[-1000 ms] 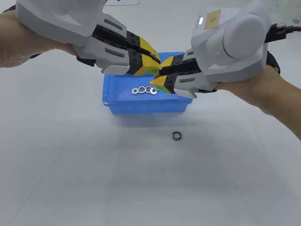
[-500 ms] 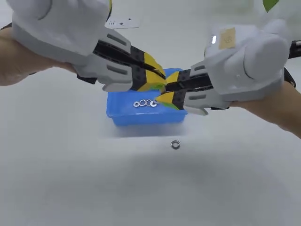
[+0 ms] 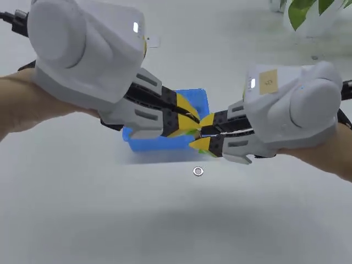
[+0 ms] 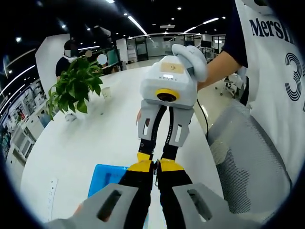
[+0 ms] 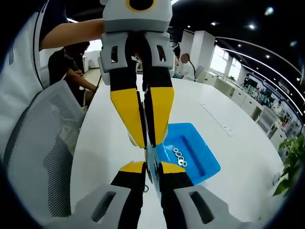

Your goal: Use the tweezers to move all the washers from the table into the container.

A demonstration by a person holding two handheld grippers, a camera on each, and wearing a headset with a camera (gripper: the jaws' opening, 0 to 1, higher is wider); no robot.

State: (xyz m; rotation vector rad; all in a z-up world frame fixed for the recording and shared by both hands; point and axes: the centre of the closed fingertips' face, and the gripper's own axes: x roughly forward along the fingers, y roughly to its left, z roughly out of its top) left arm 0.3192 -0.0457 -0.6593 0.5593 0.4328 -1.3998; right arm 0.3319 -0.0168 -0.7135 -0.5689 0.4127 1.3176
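across the white table (image 3: pixel 82 220), bare room lies open on every side. left gripper (image 3: pixel 190 118) and right gripper (image 3: pixel 202 132) meet tip to tip above the near right corner of the blue container (image 3: pixel 157 144). each has its jaws pressed together on the thin tweezers (image 5: pixel 148 160), held between the two. several washers (image 5: pixel 178 156) lie in the container; one washer (image 3: pixel 198 171) sits on the table just in front of its near wall. step judged: the last pick. next move calls for lowering the tweezer tips onto that ring, clear of the wall.
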